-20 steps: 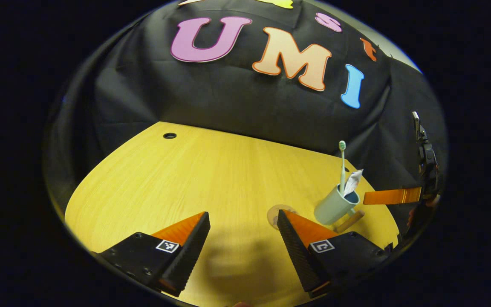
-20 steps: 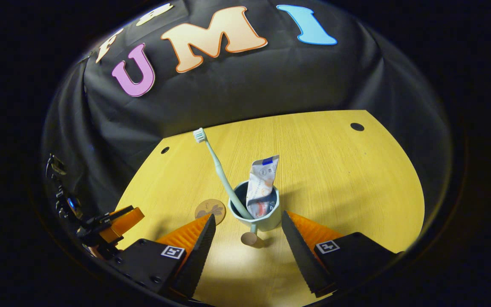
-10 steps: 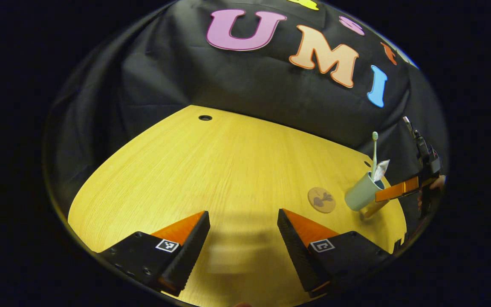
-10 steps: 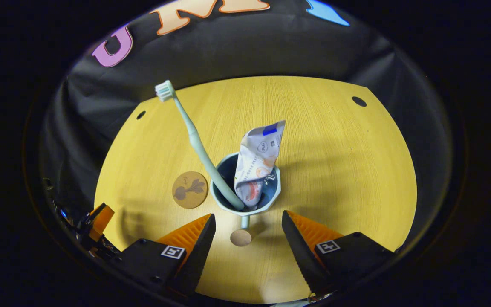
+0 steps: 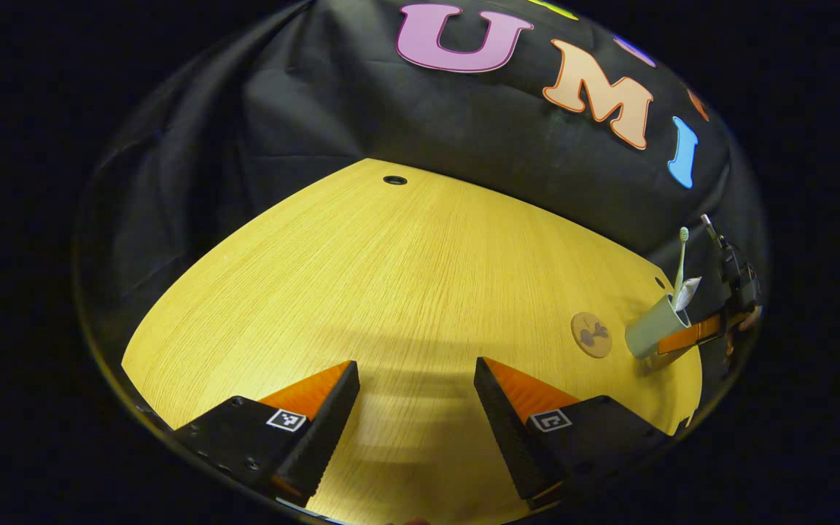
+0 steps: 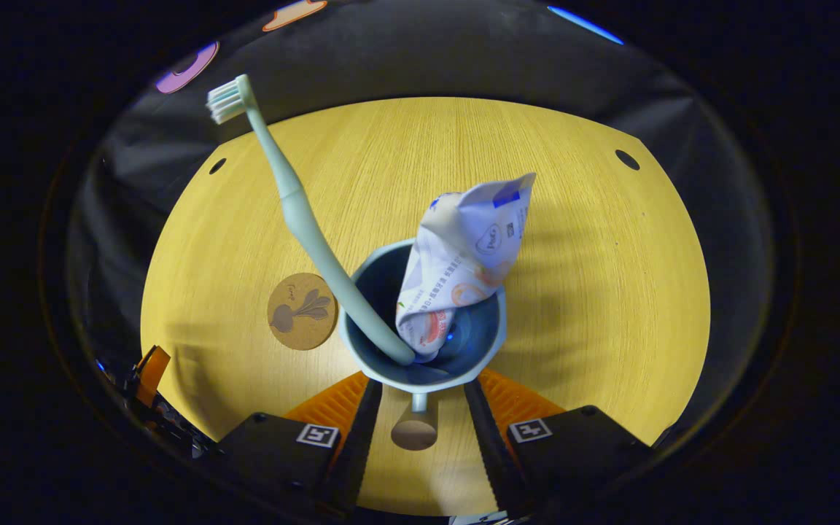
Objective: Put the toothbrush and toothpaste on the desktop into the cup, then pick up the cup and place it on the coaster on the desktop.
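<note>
Above the desk, right gripper [image 6: 415,408] fingers straddling the cup [image 6: 424,348] handle, contact unclear, left gripper [image 5: 416,408] fingers spread.

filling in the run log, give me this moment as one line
stage: grasping handle | right gripper: open, straddling wooden handle of pale green cup | green toothbrush, white toothpaste tube: in cup | left gripper: open, idle | round cork coaster: bare

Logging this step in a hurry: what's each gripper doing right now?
Left gripper: open, holding nothing.
Right gripper: fingers either side of the cup handle; grip cannot be told.
</note>
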The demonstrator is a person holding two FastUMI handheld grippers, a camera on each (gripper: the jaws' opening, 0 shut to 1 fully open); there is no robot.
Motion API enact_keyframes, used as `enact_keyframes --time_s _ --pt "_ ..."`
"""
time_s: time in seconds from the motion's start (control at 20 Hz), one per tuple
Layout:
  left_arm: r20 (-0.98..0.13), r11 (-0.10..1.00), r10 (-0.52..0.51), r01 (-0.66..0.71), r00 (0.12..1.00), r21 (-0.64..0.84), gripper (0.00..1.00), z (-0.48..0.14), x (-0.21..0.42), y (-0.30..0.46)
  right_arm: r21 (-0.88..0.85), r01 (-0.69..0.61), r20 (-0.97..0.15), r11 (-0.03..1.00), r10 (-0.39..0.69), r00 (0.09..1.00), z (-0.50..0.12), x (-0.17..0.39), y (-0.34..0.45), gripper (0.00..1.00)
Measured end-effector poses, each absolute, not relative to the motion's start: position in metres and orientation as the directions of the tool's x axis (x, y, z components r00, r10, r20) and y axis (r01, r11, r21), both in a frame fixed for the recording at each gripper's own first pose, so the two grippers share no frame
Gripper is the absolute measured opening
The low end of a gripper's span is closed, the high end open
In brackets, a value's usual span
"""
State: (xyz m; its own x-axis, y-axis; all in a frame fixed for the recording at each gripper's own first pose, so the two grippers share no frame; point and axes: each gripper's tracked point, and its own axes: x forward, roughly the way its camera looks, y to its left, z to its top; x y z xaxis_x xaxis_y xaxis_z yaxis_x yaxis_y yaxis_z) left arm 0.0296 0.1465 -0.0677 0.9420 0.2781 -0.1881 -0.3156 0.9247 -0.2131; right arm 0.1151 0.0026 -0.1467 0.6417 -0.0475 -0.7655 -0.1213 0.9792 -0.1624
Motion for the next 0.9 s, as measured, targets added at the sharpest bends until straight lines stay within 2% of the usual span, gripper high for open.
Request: enact_keyframes --time_s 0.05,0.1,0.2,0.25,0.35,0.55,0.9 --pt "-0.191 0.926 0.267 -0.306 0.945 -0.219 0.94 -0.068 0.031 0.143 -0.155 -0.12 -0.771 0.981 -0.044 0.636 -0.148 0.115 0.003 0.55" --pt "-0.196 0.929 0.251 -0.293 0.948 -0.226 0.94 -0.069 0.033 0.139 -0.157 -0.118 -0.773 0.981 -0.047 0.633 -0.15 0.115 0.001 0.55" --pt "-0.207 0.935 0.216 -0.263 0.954 -0.239 0.94 -0.071 0.032 0.131 -0.164 -0.105 -0.776 0.981 -0.062 0.627 -0.149 0.112 -0.001 0.48" --pt "-0.21 0.937 0.204 -0.253 0.956 -0.242 0.94 -0.072 0.033 0.124 -0.165 -0.106 -0.776 0.981 -0.063 0.628 -0.149 0.113 -0.001 0.3" --pt "-0.197 0.943 0.179 -0.226 0.964 -0.244 0.95 -0.067 0.038 0.116 -0.174 -0.102 -0.781 0.979 -0.074 0.62 -0.152 0.114 0.0 0.3" --pt "-0.201 0.951 0.151 -0.198 0.968 -0.237 0.94 -0.065 0.042 0.111 -0.177 -0.078 -0.779 0.981 -0.092 0.62 -0.151 0.113 0.001 0.23" --pt "-0.21 0.944 0.093 -0.153 0.973 -0.291 0.94 -0.069 0.048 0.099 -0.175 -0.108 -0.77 0.979 -0.068 0.634 -0.146 0.113 0.003 0.22"
